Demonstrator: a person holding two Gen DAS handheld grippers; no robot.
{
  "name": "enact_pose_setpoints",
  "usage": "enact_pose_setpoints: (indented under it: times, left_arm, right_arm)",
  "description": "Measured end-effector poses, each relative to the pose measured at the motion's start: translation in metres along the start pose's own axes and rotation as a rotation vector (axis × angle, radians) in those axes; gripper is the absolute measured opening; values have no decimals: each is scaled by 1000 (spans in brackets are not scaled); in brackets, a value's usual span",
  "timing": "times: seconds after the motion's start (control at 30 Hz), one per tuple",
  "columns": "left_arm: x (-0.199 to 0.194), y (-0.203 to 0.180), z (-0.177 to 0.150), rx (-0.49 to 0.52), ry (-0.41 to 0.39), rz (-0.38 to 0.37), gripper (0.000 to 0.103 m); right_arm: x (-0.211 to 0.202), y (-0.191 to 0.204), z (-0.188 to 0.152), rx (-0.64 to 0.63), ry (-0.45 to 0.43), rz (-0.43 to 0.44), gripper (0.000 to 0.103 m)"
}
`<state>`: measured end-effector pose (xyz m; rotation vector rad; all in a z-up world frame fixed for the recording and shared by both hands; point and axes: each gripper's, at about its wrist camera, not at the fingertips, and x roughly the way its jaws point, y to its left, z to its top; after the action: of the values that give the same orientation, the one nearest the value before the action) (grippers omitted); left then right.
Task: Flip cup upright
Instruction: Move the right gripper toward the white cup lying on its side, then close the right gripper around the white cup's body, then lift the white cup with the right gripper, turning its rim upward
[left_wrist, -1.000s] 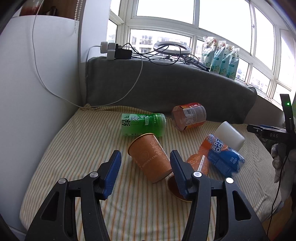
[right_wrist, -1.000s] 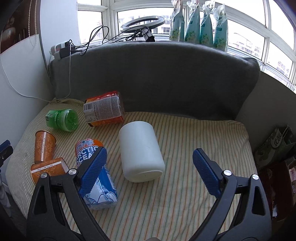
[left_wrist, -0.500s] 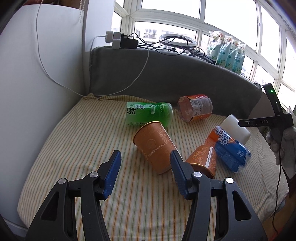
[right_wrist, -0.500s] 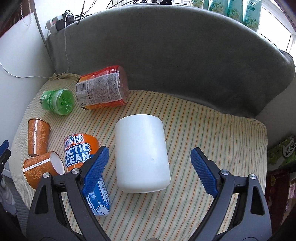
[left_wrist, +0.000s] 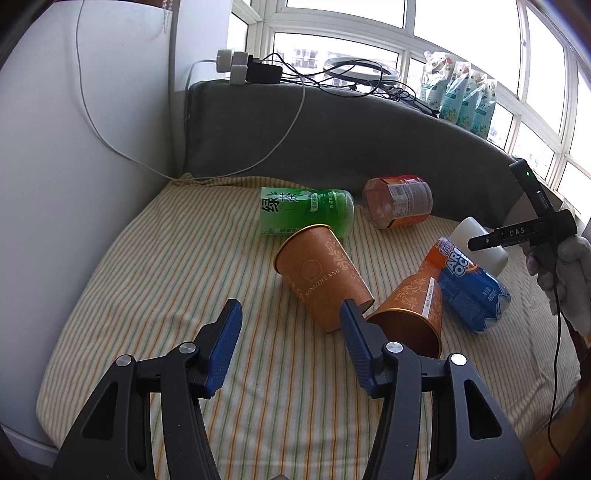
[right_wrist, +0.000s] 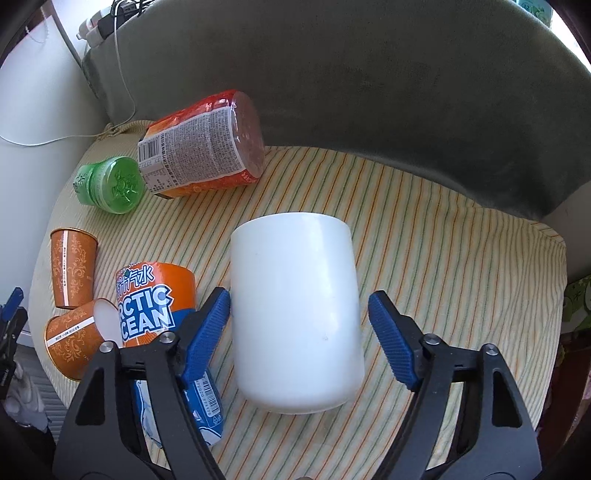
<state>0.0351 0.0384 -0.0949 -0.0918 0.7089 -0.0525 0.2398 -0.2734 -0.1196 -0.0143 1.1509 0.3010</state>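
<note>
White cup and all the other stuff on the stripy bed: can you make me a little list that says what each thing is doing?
white cup: lying on its side, between the open right gripper's fingers, not squeezed
right gripper: open
left gripper: open, holding nothing
two orange paper cups: tipped over, touching
green bottle: lying down
orange-label bottle: lying down
Arctic Ocean bottle: lying beside the white cup
surface: striped cushion
</note>
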Motion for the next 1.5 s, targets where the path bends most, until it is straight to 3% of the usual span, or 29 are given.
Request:
enact_pose_setpoints:
  times: [0.67, 1.23, 1.5]
  left_arm:
    - [-7, -10, -2, 23, -12, -22, 54]
    - [-18, -31, -8, 72, -12, -56, 54]
    - [-23, -39, -11, 95, -14, -69, 54]
  right_arm:
    - [-22, -16, -21, 104, -2, 39, 75]
    - [-67, -15, -88, 168, 1, 64, 75]
    - [-85, 30, -129, 121, 12, 144, 75]
